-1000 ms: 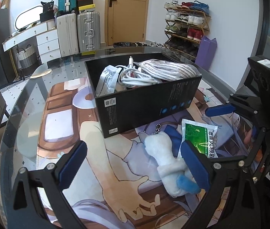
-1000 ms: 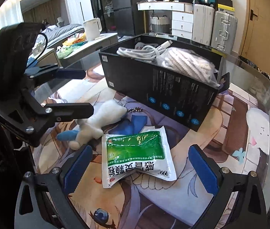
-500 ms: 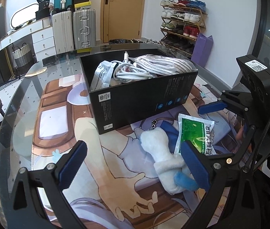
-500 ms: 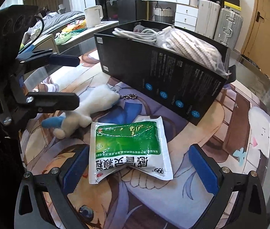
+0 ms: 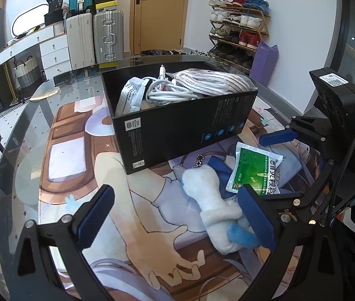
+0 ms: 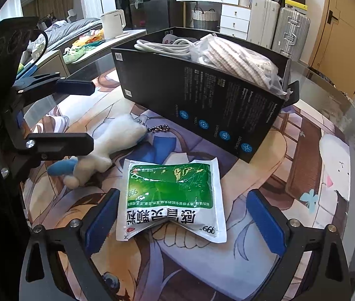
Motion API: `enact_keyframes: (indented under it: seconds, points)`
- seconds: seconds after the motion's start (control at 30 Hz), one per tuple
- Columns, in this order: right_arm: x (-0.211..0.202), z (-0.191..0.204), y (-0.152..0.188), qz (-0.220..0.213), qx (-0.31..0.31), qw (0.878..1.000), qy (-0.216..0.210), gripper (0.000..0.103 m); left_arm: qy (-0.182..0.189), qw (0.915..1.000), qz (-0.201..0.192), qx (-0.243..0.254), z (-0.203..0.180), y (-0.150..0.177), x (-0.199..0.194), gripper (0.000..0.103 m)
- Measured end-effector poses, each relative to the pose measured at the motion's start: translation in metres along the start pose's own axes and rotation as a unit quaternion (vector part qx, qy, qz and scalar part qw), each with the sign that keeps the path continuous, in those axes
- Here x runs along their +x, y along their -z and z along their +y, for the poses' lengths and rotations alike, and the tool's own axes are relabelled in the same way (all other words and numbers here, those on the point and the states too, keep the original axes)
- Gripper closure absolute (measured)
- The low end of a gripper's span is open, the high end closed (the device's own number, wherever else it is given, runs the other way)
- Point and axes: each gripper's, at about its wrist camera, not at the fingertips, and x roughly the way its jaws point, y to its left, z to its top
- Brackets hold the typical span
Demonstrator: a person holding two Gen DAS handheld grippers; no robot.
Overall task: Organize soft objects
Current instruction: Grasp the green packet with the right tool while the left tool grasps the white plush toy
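Basically both empty: right gripper (image 6: 182, 222) jaws wide apart, hovering low over the green sachet (image 6: 171, 198), which lies flat on the printed mat (image 6: 290, 175) just in front of the black box (image 6: 202, 95). Left gripper (image 5: 177, 215) also spread, its right finger (image 5: 257, 215) beside the white plush toy (image 5: 212, 208). Best to straddle the sachet's middle, pinch a fold, then lift clear of the box wall before dropping it in.
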Motion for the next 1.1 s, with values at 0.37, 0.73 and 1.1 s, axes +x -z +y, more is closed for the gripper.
enact_keyframes:
  seconds: [0.37,0.73,1.1]
  points:
    - [-0.01,-0.004,0.001,-0.013,0.003,1.0,-0.002,0.042,0.001,1.0,0.001,-0.001,0.001,0.0,0.001,0.003]
    - [-0.022,0.0,-0.003,-0.033,-0.005,0.999,-0.012,0.056,0.004,0.9999,0.012,0.005,-0.005,-0.001,0.001,0.003]
    - [-0.053,-0.009,-0.005,-0.066,-0.001,0.998,-0.002,0.056,0.021,0.9987,0.031,0.034,-0.025,0.003,0.002,0.004]
